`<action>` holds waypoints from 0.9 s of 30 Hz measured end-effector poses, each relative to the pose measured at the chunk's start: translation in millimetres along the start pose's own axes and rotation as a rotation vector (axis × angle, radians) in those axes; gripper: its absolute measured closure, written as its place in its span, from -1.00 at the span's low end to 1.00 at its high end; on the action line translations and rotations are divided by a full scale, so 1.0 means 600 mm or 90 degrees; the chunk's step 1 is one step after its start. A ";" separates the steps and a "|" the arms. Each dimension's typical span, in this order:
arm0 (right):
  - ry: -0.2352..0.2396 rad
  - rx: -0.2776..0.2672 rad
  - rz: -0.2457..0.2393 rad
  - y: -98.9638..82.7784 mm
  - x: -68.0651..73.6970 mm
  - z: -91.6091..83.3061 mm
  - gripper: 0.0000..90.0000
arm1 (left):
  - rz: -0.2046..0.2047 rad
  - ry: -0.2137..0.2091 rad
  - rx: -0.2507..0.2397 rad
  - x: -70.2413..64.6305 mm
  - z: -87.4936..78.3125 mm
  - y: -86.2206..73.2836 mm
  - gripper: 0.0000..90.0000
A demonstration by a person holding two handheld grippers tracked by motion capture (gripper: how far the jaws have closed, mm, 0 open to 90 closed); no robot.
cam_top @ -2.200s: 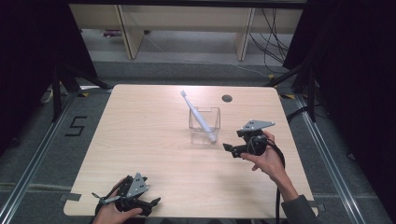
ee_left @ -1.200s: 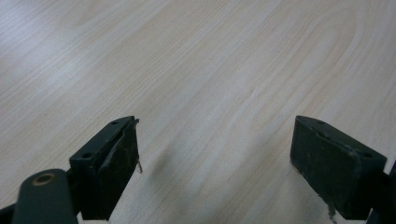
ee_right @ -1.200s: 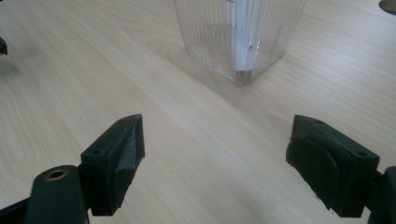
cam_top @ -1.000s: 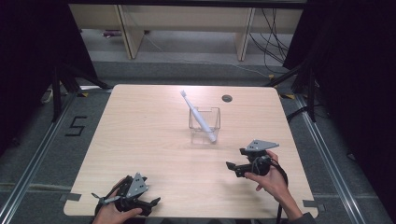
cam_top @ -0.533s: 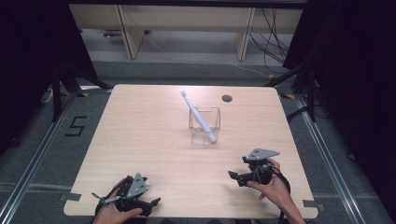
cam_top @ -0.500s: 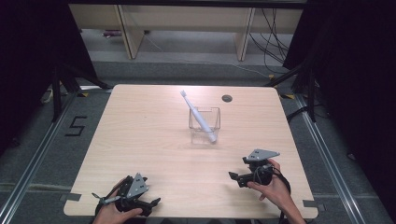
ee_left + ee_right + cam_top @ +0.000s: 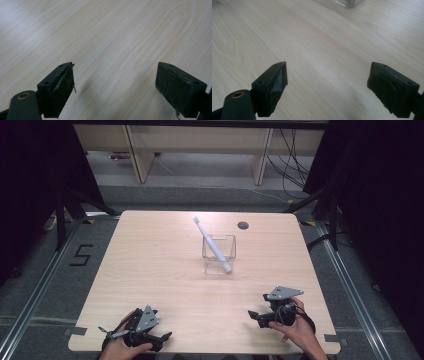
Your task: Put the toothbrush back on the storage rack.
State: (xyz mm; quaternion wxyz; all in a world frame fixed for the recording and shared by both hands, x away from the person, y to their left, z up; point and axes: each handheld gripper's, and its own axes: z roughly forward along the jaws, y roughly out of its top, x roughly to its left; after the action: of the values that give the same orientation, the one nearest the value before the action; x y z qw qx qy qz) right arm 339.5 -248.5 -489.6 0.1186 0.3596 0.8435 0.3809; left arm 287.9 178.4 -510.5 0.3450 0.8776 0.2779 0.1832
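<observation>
White toothbrush (image 7: 212, 246) leaning in a clear square holder (image 7: 219, 254), just above centre of the high view on the pale worktop (image 7: 150, 265); head poking out toward the upper left, butt of the handle resting at the holder's lower right corner. Probably light, stiff plastic, smooth and a touch slippery, so apt to pivot or slide if pinched near one end. Best taken on the bare handle above the holder's rim, below the bristles. Holder likely light too, thin-walled and easy to tip or drag along; worth steadying by a wall or rim while lifting the brush straight along its lean.

Left tongs (image 7: 150, 332) at the lower left of the high view, right tongs (image 7: 256, 316) at the lower right, both well apart from the holder. Jaws spread wide in each gripper view, nothing between them but bare wood; a corner of the holder (image 7: 348, 3) at the top edge of the right gripper view.
</observation>
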 end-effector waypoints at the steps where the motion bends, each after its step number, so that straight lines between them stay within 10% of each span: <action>1: 0.000 0.000 0.000 0.000 0.000 0.000 -0.63 | 0.002 0.001 0.003 0.001 0.000 0.000 -0.67; 27: -0.012 0.029 -0.020 -0.023 0.000 -0.011 -0.63 | 0.011 0.003 0.005 0.001 -0.002 0.001 -0.67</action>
State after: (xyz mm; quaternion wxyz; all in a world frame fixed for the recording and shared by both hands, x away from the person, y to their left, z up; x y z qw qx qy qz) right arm 329.2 -258.1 -495.1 0.1239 0.3526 0.8564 0.3562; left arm 288.2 179.2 -509.4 0.3391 0.8811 0.2715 0.1871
